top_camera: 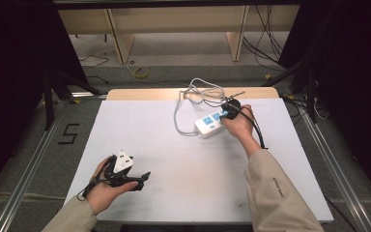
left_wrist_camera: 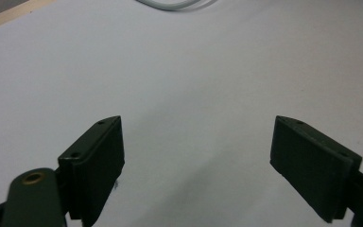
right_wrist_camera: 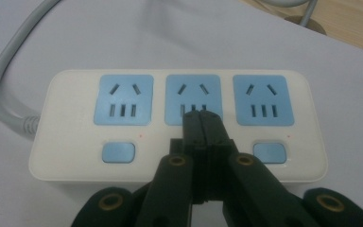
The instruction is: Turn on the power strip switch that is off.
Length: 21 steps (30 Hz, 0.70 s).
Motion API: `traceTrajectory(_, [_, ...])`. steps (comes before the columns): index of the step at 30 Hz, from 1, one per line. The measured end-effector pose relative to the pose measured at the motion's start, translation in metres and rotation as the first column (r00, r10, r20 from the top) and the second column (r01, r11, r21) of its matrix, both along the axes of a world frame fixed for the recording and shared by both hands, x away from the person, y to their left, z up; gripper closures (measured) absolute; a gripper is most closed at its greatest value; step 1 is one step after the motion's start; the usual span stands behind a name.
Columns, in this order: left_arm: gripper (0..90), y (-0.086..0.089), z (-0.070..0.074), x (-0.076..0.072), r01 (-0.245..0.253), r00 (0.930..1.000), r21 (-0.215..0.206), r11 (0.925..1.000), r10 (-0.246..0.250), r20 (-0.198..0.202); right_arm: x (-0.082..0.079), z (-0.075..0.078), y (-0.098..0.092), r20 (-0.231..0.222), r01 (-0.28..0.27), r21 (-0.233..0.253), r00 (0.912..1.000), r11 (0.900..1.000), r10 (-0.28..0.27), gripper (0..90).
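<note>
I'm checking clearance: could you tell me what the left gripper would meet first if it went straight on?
The left gripper is open over the bare white tabletop; the way looks free until the grey cable, though depth is unclear.

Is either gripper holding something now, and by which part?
Nothing. The left gripper is open over bare table; the right gripper is shut above the power strip.

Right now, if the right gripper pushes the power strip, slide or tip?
The power strip lies flat and broad on the table, so probably slides, not tips. Its thick grey cord looks stiff and may swing it. The right gripper, jaws shut, sits over the middle switch.
</note>
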<state>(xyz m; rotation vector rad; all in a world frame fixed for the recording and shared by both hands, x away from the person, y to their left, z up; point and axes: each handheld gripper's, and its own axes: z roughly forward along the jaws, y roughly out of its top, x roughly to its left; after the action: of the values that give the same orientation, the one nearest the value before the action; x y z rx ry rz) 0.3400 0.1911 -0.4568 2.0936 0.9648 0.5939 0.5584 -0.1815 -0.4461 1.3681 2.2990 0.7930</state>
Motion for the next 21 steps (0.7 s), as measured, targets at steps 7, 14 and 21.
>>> traceTrajectory(7, [18.1,-0.0001,-0.0001,0.0000,0.000,1.0000,0.000,1.0000,0.000,0.000,0.0013,0.0008,0.0005,-0.011,0.000,-0.010,0.9999,1.000,0.000,90.0])
traceTrajectory(14, [18.2,-0.0003,-0.0002,0.0001,0.002,1.0000,0.001,1.0000,-0.002,-0.001,0.0021,0.0012,0.0003,-0.024,-0.003,-0.019,0.9997,1.000,0.003,90.0])
traceTrajectory(21, [18.3,-0.0001,0.0000,0.0001,0.001,1.0000,0.003,1.0000,-0.001,-0.002,0.0026,0.0020,0.0021,-0.025,-0.016,-0.040,0.9996,0.999,0.015,90.0])
